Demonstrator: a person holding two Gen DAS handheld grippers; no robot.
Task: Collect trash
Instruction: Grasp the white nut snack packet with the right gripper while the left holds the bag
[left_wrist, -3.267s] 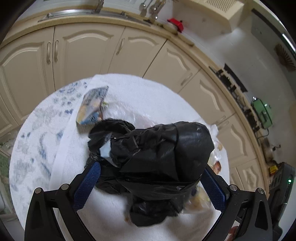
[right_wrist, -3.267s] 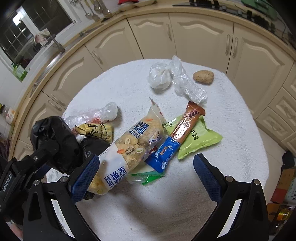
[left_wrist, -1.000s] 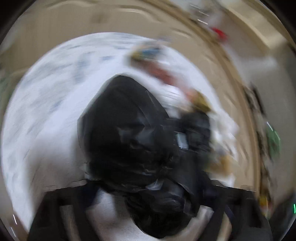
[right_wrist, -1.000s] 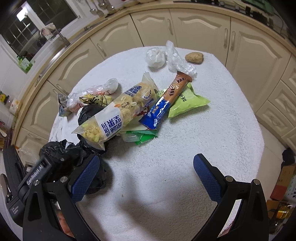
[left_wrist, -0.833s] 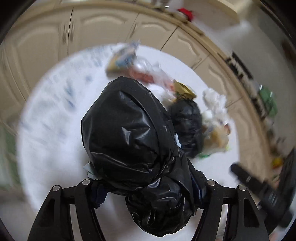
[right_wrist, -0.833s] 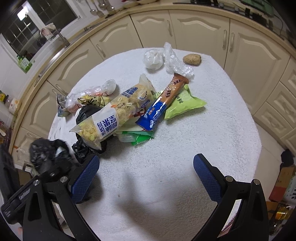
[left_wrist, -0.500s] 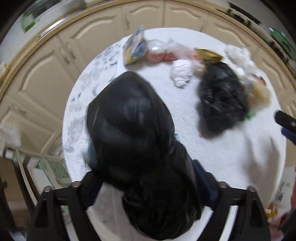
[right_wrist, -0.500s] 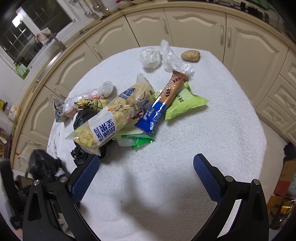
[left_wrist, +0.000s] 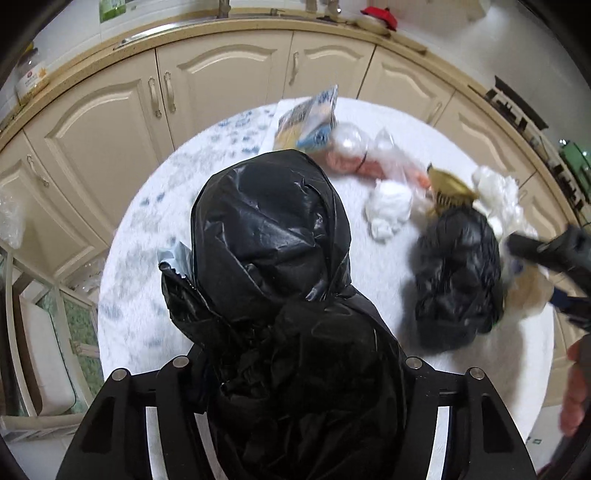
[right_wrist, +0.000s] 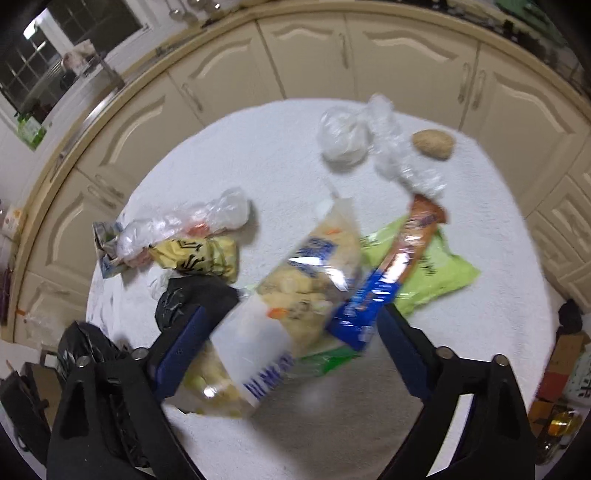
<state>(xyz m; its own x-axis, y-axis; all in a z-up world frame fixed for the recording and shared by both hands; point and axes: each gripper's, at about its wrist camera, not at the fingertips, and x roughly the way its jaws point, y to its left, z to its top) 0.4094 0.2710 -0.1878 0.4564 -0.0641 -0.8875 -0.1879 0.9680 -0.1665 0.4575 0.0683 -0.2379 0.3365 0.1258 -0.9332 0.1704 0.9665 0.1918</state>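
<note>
A full black trash bag (left_wrist: 266, 236) fills the space between the jaws of my left gripper (left_wrist: 297, 365), held above the table; the jaws are closing and the bag hides the pads. My right gripper (right_wrist: 290, 332) is down over the pile of wrappers, jaws closing, with the clear snack bag (right_wrist: 295, 288) of yellow pieces between them; I see no pad pressing on it. A blue and orange wrapper (right_wrist: 391, 280) and a green packet (right_wrist: 439, 273) lie beside it. A smaller black bag (left_wrist: 458, 280) lies on the table.
On the white towel-covered round table (right_wrist: 480, 332) also lie a yellow packet (right_wrist: 199, 254), clear plastic bags (right_wrist: 184, 221), crumpled film (right_wrist: 347, 140) and a brown lump (right_wrist: 432, 144). Cream cabinets (right_wrist: 406, 62) curve round behind. A hand (left_wrist: 576, 398) shows at the right edge.
The right gripper has moved forward and down over the wrappers, and the snack bag now lies between its narrowing jaws. The left gripper rolled and shifted, still carrying the black bag.
</note>
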